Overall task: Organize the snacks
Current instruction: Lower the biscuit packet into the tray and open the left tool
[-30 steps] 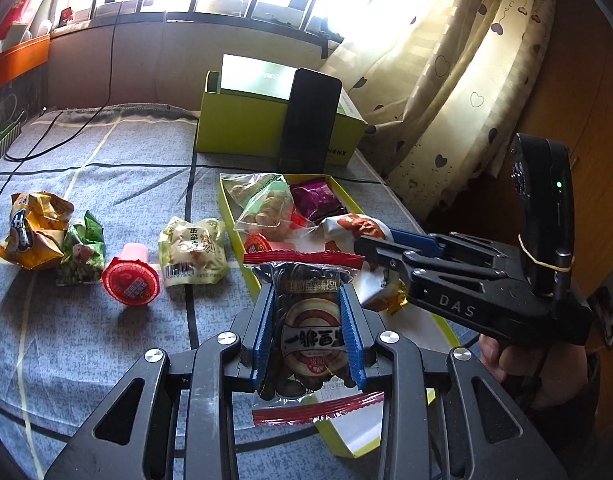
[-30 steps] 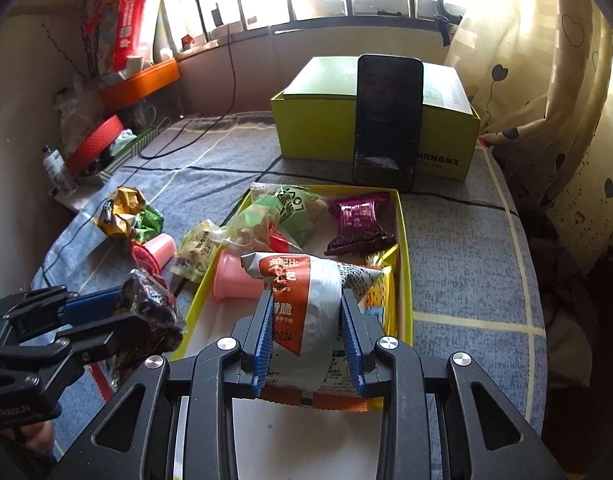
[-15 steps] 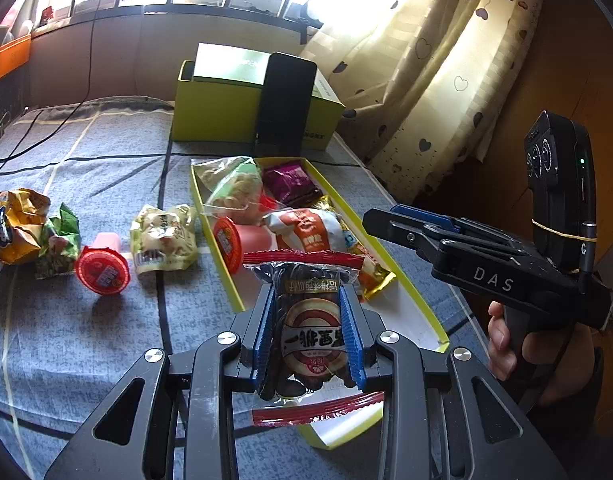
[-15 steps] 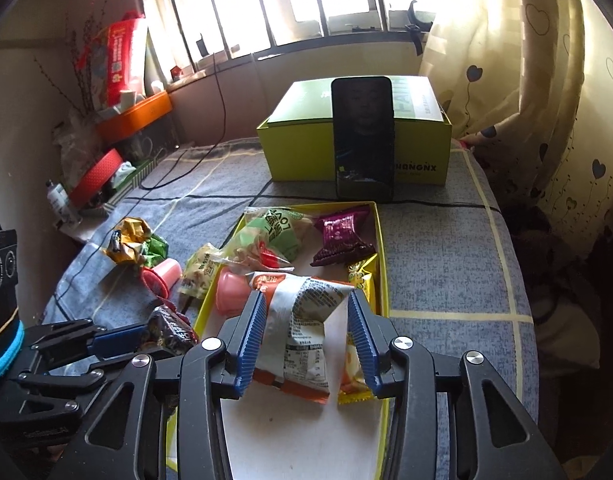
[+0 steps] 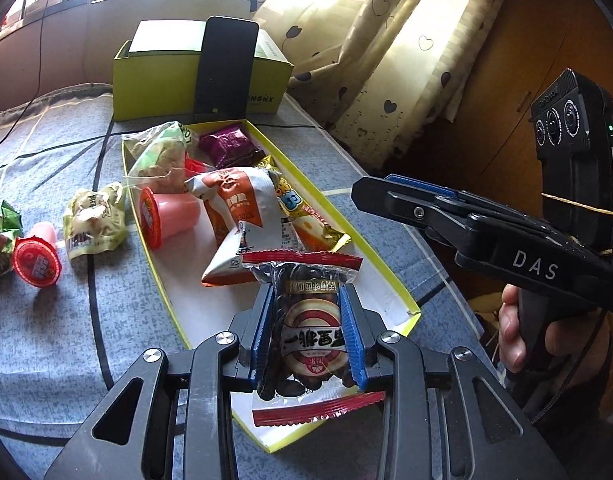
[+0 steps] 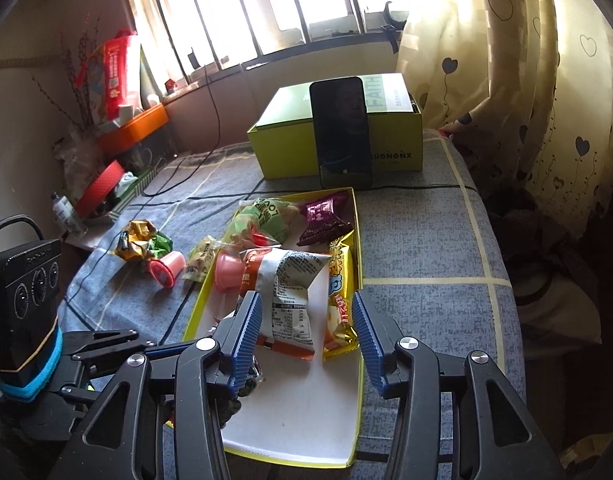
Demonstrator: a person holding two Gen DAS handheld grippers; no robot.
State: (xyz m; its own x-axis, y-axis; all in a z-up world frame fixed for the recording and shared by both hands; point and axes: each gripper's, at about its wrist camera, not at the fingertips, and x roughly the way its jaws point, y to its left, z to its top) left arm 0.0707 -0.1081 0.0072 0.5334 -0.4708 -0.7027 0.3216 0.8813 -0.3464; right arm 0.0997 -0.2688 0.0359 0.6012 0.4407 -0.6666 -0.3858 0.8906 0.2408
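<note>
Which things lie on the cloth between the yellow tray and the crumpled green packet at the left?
In the left wrist view, a pale snack bag and a red-lidded jelly cup lie between tray and green packet.

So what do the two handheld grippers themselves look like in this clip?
Both are matte black plastic linkages with silver pivot screws and ribbed blue pads on the fingers. The right gripper carries white "DAS" lettering, a pistol handle and a black three-lens camera block with a green light, strapped on by a yellow rubber band. The left gripper has the same camera block, bound with a blue band and yellow rubber band, with a black cable.
</note>
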